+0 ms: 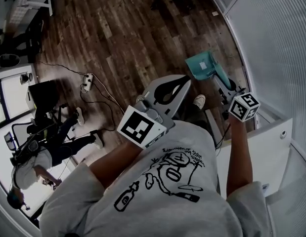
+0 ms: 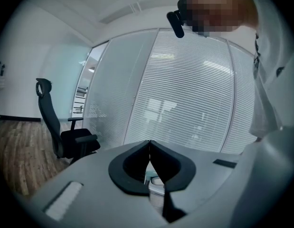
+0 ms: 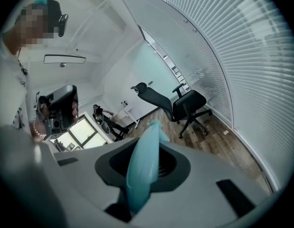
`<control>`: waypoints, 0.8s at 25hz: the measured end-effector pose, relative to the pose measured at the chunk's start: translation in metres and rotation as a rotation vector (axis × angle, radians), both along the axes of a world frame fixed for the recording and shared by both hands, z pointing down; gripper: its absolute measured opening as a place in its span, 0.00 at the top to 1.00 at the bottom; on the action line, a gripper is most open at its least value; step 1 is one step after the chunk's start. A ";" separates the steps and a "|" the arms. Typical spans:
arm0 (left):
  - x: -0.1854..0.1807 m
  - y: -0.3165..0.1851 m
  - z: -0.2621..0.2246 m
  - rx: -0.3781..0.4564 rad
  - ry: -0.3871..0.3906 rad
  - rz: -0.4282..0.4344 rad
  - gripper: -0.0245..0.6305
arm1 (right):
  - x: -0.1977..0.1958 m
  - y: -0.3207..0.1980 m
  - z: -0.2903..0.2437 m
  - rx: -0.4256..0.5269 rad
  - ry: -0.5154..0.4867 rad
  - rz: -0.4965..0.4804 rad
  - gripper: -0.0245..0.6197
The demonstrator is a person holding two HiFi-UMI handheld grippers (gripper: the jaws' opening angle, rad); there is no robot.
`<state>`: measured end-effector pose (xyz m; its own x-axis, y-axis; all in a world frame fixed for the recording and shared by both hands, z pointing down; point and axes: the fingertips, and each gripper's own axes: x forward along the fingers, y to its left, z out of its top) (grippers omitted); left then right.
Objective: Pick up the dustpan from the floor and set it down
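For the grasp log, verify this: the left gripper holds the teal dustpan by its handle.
Wrong gripper: the right gripper holds the teal dustpan by its handle. The right gripper view shows the handle clamped between its jaws. The left gripper is shut on nothing, as its own view shows.

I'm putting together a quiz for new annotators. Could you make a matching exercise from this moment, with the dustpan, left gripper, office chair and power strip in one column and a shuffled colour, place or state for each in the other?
Column one
1. dustpan
2. left gripper
3. office chair
4. power strip

Column two
A. jaws together, nothing between them
B. white, lying on the wooden floor with a cable attached
C. teal, its handle clamped in the right gripper
D. black, standing near the slatted wall

Right pairs: 1-C, 2-A, 3-D, 4-B
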<state>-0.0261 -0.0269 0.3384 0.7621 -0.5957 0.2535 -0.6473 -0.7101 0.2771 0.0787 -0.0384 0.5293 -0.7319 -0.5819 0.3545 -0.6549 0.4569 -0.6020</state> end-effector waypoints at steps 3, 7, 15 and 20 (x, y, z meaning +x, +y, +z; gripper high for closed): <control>0.000 0.000 0.006 -0.004 -0.005 0.002 0.96 | -0.001 -0.003 0.011 -0.004 -0.004 0.001 0.88; -0.002 0.006 0.017 -0.038 -0.011 0.010 0.96 | -0.003 -0.001 0.024 -0.013 -0.016 0.011 0.88; -0.005 0.014 0.027 -0.066 -0.013 0.005 0.96 | -0.001 -0.001 0.058 -0.040 -0.010 0.023 0.88; -0.006 0.018 0.034 -0.081 -0.029 -0.003 0.96 | 0.004 -0.005 0.079 -0.053 -0.010 0.035 0.88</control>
